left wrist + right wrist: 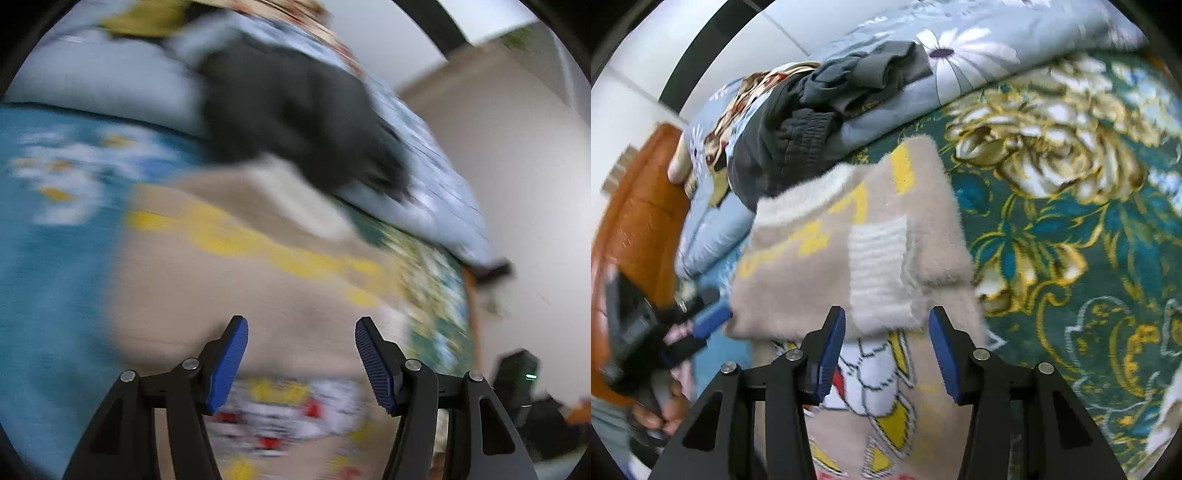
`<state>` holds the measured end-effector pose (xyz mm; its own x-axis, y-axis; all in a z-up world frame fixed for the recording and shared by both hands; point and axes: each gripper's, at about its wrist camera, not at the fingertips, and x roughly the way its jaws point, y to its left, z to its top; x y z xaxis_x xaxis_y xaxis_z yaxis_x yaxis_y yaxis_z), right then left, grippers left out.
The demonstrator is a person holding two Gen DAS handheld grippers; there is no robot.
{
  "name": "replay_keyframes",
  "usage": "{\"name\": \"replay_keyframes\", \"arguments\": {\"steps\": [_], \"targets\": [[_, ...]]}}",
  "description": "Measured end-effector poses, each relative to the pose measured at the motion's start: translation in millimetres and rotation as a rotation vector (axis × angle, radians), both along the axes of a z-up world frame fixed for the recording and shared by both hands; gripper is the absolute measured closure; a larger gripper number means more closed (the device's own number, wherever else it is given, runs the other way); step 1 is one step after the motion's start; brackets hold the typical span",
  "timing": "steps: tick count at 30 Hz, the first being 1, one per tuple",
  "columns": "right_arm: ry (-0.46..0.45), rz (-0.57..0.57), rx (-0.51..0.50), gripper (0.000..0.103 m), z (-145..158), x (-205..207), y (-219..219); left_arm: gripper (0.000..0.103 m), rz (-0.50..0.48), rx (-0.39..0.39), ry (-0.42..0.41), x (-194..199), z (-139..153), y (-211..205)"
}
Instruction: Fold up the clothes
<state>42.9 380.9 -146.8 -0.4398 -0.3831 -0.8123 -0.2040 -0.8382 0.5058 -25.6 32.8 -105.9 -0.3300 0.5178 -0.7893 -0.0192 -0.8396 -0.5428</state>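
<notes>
My left gripper (pixel 301 363) and right gripper (pixel 886 349) both stand open, gripping nothing. The fuzzy beige sweater (pixel 886 229) looks soft, light and floppy; I'd pinch its near folded edge.

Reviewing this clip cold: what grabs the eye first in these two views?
The fuzzy beige sweater with yellow lettering, partly folded, lies mid-frame on a teal floral bedspread. Behind it, dark grey clothes are heaped on a pale blue quilt. The left gripper sits at the sweater's left edge, jaws apart.
</notes>
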Motion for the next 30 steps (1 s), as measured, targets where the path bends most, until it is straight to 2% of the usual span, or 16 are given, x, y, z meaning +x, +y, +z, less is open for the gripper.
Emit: {"name": "replay_keyframes", "arguments": {"steps": [2,6,10,12,13,14,15,19,21,24,26,30], "targets": [[-0.027,-0.042,-0.037,0.053,-9.2,-6.7,4.1,0.038,0.05,-0.039,-0.032,1.2,-9.3,-23.9],[-0.103,-0.124,-0.079,0.053,-29.7,-14.7,4.8,0.036,0.089,-0.055,-0.15,3.5,-36.3,-48.4],[-0.097,-0.128,-0.097,0.051,-27.8,-19.3,-6.3,0.033,0.087,-0.056,-0.174,10.7,-54.2,-49.4],[-0.071,-0.096,-0.073,0.064,-17.4,-21.5,-14.5,0.032,0.078,-0.064,-0.189,11.5,-59.4,-47.8],[-0.067,-0.068,-0.036,0.084,-12.1,-23.4,-19.9,0.032,0.076,-0.058,-0.191,11.3,-60.1,-47.5],[-0.063,-0.039,0.001,0.091,-6.8,-25.3,-25.2,0.032,0.077,-0.05,-0.19,11.2,-60.1,-47.6],[-0.056,-0.01,0.034,0.091,-1.5,-27.2,-30.2,0.032,0.079,-0.038,-0.188,11.3,-59.9,-48.0],[0.049,0.105,0.123,0.093,29.5,-33.4,-45.1,0.032,0.091,0.026,-0.189,11.9,-59.3,-50.9],[0.137,0.117,0.161,0.093,53.2,-35.8,-42.1,0.032,0.096,0.071,-0.179,12.3,-56.8,-52.2],[0.211,0.075,0.17,0.093,69.4,-41.5,-26.6,0.032,0.09,0.105,-0.151,12.2,-51.8,-49.8],[0.187,0.062,0.194,0.093,60.0,-47.8,-19.3,0.031,0.082,0.12,-0.144,12.5,-50.9,-46.9],[0.028,0.052,0.242,0.093,0.5,-51.5,-2.1,0.031,0.086,0.141,-0.156,13.4,-53.0,-49.9]]}}
